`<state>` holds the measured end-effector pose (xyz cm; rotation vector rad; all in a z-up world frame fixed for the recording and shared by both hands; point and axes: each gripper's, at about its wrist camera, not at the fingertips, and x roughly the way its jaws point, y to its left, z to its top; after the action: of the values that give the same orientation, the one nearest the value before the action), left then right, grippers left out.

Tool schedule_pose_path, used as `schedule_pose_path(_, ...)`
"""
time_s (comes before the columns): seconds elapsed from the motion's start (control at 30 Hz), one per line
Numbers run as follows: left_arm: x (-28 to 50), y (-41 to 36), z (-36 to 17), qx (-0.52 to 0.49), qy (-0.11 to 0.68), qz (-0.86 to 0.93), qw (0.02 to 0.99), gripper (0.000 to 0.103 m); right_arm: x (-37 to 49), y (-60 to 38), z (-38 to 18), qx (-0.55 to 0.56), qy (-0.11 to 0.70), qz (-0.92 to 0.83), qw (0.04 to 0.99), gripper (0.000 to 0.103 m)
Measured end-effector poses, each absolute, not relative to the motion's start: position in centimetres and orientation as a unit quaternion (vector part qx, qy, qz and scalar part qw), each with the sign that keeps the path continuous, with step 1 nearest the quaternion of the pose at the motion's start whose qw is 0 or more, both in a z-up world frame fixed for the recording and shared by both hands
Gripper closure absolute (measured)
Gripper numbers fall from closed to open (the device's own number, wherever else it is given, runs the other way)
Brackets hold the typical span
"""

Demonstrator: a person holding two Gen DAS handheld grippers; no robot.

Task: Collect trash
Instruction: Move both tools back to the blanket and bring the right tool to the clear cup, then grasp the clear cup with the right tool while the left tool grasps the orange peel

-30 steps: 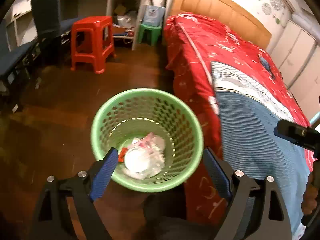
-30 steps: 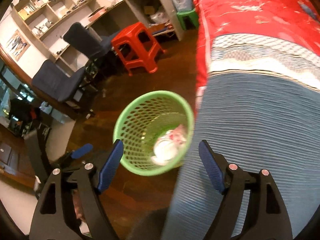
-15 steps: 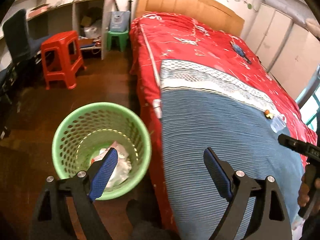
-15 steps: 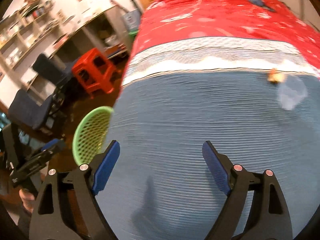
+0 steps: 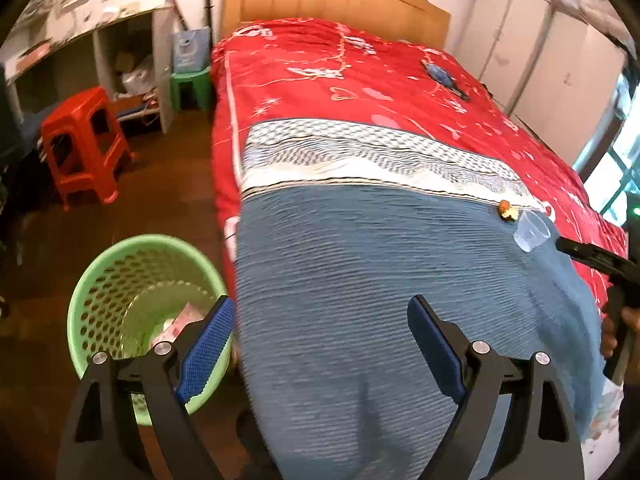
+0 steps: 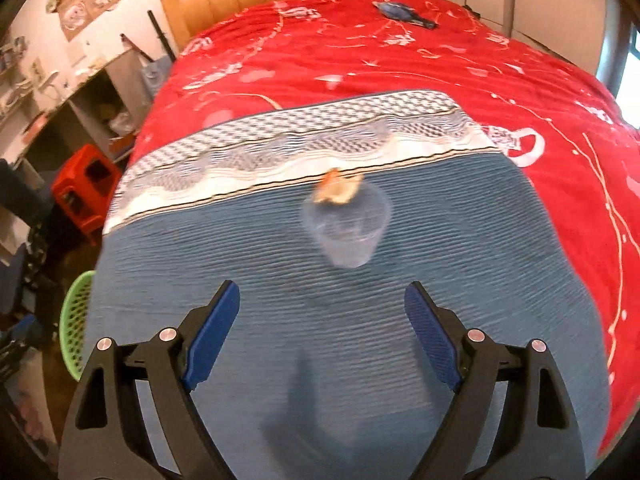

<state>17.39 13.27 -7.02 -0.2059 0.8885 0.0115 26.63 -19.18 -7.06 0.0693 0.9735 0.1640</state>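
A clear plastic cup [image 6: 347,229] lies on its side on the blue blanket [image 6: 360,340] of the bed, with a small orange scrap [image 6: 336,189] just behind it. Both show far right in the left wrist view: the cup [image 5: 534,235] and the scrap [image 5: 507,211]. My right gripper [image 6: 322,324] is open and empty, just short of the cup. My left gripper [image 5: 320,336] is open and empty over the bed's near edge. The green mesh bin [image 5: 120,288] stands on the floor left of the bed, holding wrappers [image 5: 176,324]. The bin's rim [image 6: 74,320] also shows in the right wrist view.
A red quilt [image 5: 360,80] covers the far bed, with a dark blue object [image 5: 440,74] on it. A red stool [image 5: 82,144] and a green stool [image 5: 191,88] stand on the wooden floor at left. White wardrobes [image 5: 552,60] line the right wall.
Both grippers swung from over the bin to the bed. The right gripper closed in on the cup and scrap, now centred in its view. Both stay open.
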Motion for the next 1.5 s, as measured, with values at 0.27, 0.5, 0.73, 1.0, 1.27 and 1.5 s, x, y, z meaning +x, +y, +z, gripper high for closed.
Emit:
schedule_pose_path(0.27, 20.7, 9.8, -6.5, -0.077, 0.435, -0.021, 0.897, 0.018, 29.9, -19.5, -9.2, 0.005, 0.478, 0.076, 0.875, 0.019)
schedule_pose_path(0.5, 23.7, 6.4, -6.4, -0.054, 0.439, -0.045, 0.896, 0.018, 31.8, -19.9, -10.8, -0.004, 0.484, 0.062, 0.873, 0.021)
schedule_pose_path(0.73, 27.0, 2.0, -6.9, -0.033, 0.446, -0.074, 0.891, 0.018, 31.0, -20.7, -10.1, 0.006, 0.464, 0.094, 0.881, 0.045)
schedule_pose_path(1.0, 31.3, -4.8, -7.5, -0.007, 0.447, -0.132, 0.885, 0.018, 28.2, -24.1, -8.2, 0.03, 0.453, 0.101, 0.885, 0.045)
schedule_pose_path(1.27, 35.8, -12.5, -9.0, 0.019, 0.447, -0.185, 0.875, 0.02, 25.3, -27.3, -7.5, 0.04, 0.445, 0.101, 0.889, 0.045)
schedule_pose_path(1.5, 39.3, -17.0, -11.2, 0.039, 0.458, -0.21, 0.863, 0.029, 24.0, -28.6, -7.9, 0.053, 0.446, 0.103, 0.888, 0.045)
